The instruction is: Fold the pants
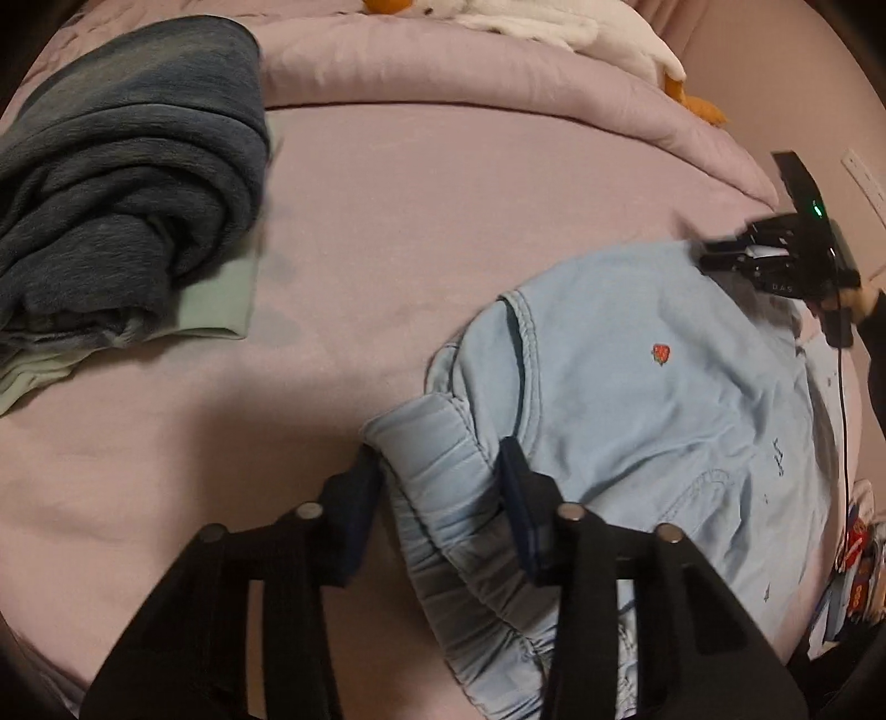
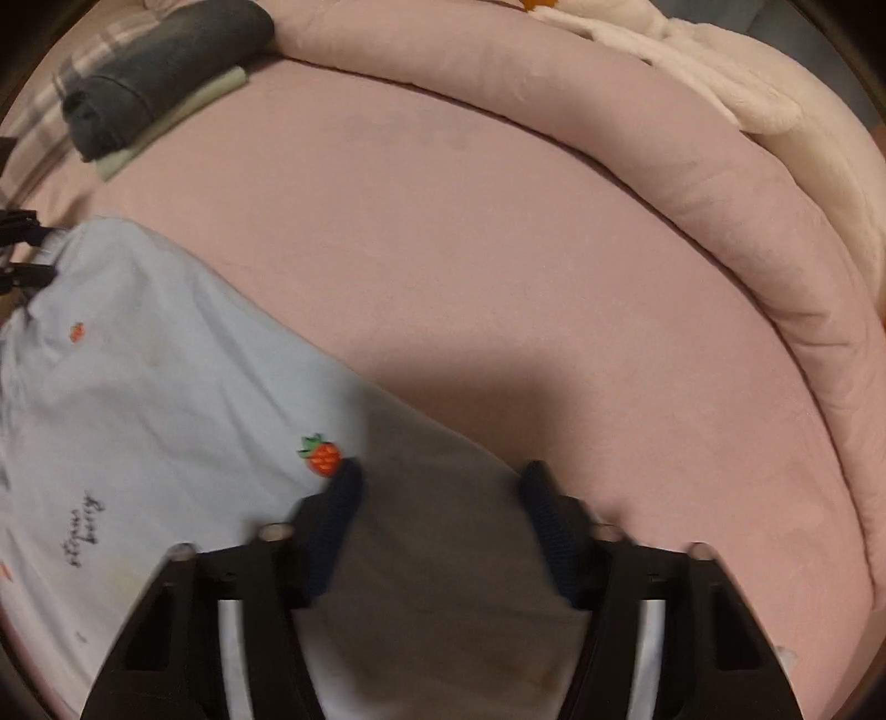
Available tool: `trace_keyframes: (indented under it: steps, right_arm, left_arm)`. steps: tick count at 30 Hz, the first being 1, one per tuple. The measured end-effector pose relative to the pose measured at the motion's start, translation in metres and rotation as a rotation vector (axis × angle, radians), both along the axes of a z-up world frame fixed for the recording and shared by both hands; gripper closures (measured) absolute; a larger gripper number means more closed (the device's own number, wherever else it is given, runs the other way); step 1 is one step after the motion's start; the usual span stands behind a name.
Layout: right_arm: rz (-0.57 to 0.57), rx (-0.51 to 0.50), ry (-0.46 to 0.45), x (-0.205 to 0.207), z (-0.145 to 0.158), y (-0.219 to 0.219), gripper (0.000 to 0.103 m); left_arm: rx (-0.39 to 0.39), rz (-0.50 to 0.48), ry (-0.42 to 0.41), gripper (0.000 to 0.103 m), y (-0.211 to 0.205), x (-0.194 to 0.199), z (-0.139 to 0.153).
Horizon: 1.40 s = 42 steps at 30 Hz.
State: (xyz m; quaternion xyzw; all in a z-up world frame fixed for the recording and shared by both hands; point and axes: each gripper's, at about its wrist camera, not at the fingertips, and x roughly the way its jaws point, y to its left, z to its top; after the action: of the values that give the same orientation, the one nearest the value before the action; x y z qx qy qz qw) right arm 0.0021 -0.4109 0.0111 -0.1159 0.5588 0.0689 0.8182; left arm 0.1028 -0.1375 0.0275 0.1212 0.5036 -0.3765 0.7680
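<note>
Light blue pants [image 1: 637, 399] with small strawberry prints lie on the pink bed sheet [image 1: 360, 249], folded over on themselves. My left gripper [image 1: 440, 493] points down at the elastic waistband [image 1: 443, 476], which is bunched between its pads and touches both. In the right wrist view the left gripper [image 2: 39, 246] sits at the far left corner of the pants [image 2: 166, 387]. My right gripper [image 2: 440, 487] holds the shadowed end of the fabric between its pads, beside a strawberry print [image 2: 324, 457]. From the left wrist view the right gripper [image 1: 711, 253] is at the pants' far edge.
A folded dark blue-grey blanket [image 1: 122, 183] rests on a pale green cloth [image 1: 221, 299] at the far left. A rolled pink duvet [image 1: 443, 72] runs along the back, with a white and orange plush toy [image 1: 581, 27] on it. Colourful items [image 1: 858, 554] lie past the bed's right edge.
</note>
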Motion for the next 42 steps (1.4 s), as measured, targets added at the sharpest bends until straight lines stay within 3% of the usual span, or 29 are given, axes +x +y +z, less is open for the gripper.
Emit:
trace_keyframes:
  steps: [1,2,5,8,12,14,20,25,29,34,38,42]
  right_arm:
    - [0.013,-0.025,-0.015,-0.004,0.002,0.007,0.081]
    - [0.021,-0.052,-0.030,-0.008,0.005,0.014,0.102]
    - [0.028,-0.115,-0.091,-0.021,0.019,0.032,0.102]
    - [0.000,-0.115,-0.137,-0.032,0.031,0.034,0.102]
    - [-0.024,-0.186,-0.077,-0.045,0.001,0.051,0.102]
    - [-0.037,-0.230,-0.094,-0.051,0.003,0.061,0.102]
    - [-0.075,-0.181,-0.317,-0.103,0.084,0.065,0.102]
    - [-0.059,-0.159,-0.433,-0.180,0.127,0.083,0.102]
    - [-0.022,-0.163,-0.435,-0.232,0.122,0.099,0.102]
    - [-0.007,-0.165,-0.359,-0.281,0.091,0.104,0.102]
    - [-0.012,-0.137,-0.259,-0.302,0.050,0.110,0.102]
    - [0.004,-0.163,-0.215,-0.312,0.024,0.124,0.102]
  left_arm:
    - [-0.009,0.014,-0.010,0.071,0.000,-0.001,0.003]
    - [-0.023,0.031,-0.025,0.073,0.001,-0.004,0.009]
    - [-0.070,0.072,-0.073,0.074,0.005,-0.012,0.018]
    - [0.033,0.079,-0.124,0.073,-0.010,-0.020,-0.002]
    - [0.057,0.125,-0.169,0.075,-0.012,-0.028,0.006]
    - [0.037,0.119,-0.229,0.075,-0.008,-0.040,0.021]
    - [-0.054,0.098,-0.392,0.076,0.025,-0.089,0.062]
    - [-0.031,0.037,-0.544,0.076,0.042,-0.146,0.069]
    - [-0.042,0.027,-0.601,0.075,0.060,-0.187,0.057]
    - [0.016,0.022,-0.573,0.073,0.079,-0.226,0.016]
    - [0.060,0.032,-0.551,0.074,0.081,-0.237,-0.007]
    - [0.129,0.064,-0.615,0.072,0.079,-0.237,-0.018]
